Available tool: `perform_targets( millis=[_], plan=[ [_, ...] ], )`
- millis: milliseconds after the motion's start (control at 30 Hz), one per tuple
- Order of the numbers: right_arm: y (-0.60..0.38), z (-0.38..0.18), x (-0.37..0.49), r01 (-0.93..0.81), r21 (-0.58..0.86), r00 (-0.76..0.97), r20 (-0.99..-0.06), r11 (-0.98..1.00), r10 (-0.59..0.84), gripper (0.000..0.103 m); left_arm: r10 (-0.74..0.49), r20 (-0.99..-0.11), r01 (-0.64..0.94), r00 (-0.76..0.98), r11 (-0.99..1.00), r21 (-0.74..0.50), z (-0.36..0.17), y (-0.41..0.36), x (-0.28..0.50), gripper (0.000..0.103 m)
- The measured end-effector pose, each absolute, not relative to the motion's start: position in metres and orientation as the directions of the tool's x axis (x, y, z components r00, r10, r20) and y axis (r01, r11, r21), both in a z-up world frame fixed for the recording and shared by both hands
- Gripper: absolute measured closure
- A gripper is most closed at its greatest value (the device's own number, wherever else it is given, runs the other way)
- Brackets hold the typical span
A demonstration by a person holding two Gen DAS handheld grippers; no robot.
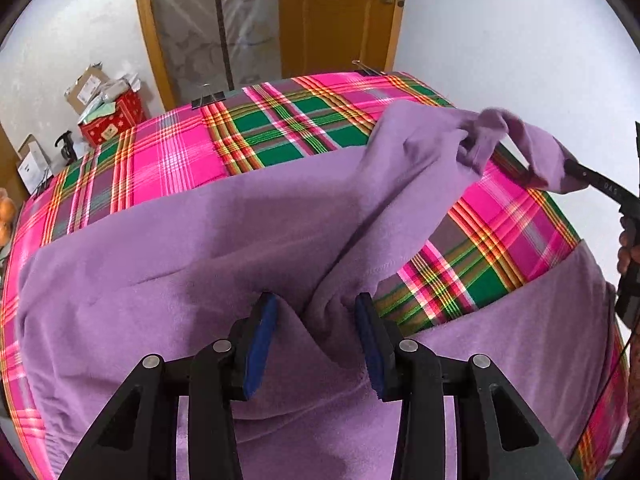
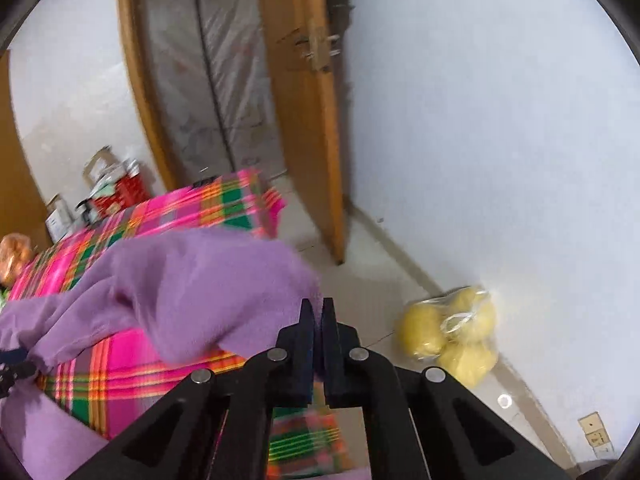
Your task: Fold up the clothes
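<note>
1. Purple garment lies spread on the plaid-covered table, near half of the top, one sleeve lifted toward the table's far right corner.
2. Left gripper: jaws half spread, straddling a raised fold at the table's near edge; whether the pads press it I cannot tell.
3. Right gripper: jaws pressed together, pinching the sleeve end just off the table's right edge.
4. Risk: thin pinch, fleece could slip out mid-pull and drop off the table.
5. Risk: if the left fold is not pinned, the whole garment drags right and the fold skews.
6. Containers: clear bag on the floor right of the table, holding yellow round fruit. Red box beyond the table's far left, stuffed with packets; contents unclear.
</note>
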State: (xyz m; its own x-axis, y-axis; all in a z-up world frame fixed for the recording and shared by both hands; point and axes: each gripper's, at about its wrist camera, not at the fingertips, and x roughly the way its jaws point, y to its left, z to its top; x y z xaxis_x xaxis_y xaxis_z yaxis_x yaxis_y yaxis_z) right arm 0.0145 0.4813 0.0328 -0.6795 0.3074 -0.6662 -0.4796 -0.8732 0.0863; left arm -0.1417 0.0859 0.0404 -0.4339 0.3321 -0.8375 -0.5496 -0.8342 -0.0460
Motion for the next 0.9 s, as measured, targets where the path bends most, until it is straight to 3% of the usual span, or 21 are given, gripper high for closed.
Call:
perform_targets(
  millis=[133, 367, 567, 700, 900],
  plan=[
    [0.505, 0.048, 0.027, -0.541, 0.047, -0.661, -0.641, -0.84, 0.39, 0.1, 0.37, -0.824, -0.558, -0.43, -0.826, -0.08, 0.047, 0.082, -0.141, 0.07],
    [0.536, 0.069, 0.039, -0.616, -0.017, -0.624, -0.6, -0.787, 0.501, 0.1, 0.389, -0.8, -0.553, -0.457, -0.829, -0.087, 0.063, 0.073, -0.143, 0.071],
    [0.557, 0.052, 0.024, -0.661, -0.044, -0.548, -0.654, -0.749, 0.522, 0.1, 0.378, -0.798, -0.531, -0.47, -0.843, -0.087, 0.063, 0.075, -0.148, 0.071],
    [0.561, 0.026, 0.01, -0.673, -0.066, -0.495, -0.7, -0.737, 0.514, 0.1, 0.419, -0.805, -0.613, -0.42, -0.785, -0.089, 0.06, 0.093, -0.13, 0.071],
    [0.566, 0.021, -0.006, -0.71, -0.139, -0.442, -0.676, -0.691, 0.59, 0.1, 0.428, -0.81, -0.741, -0.4, -0.671, 0.011, 0.055, 0.121, -0.09, 0.071]
  ],
)
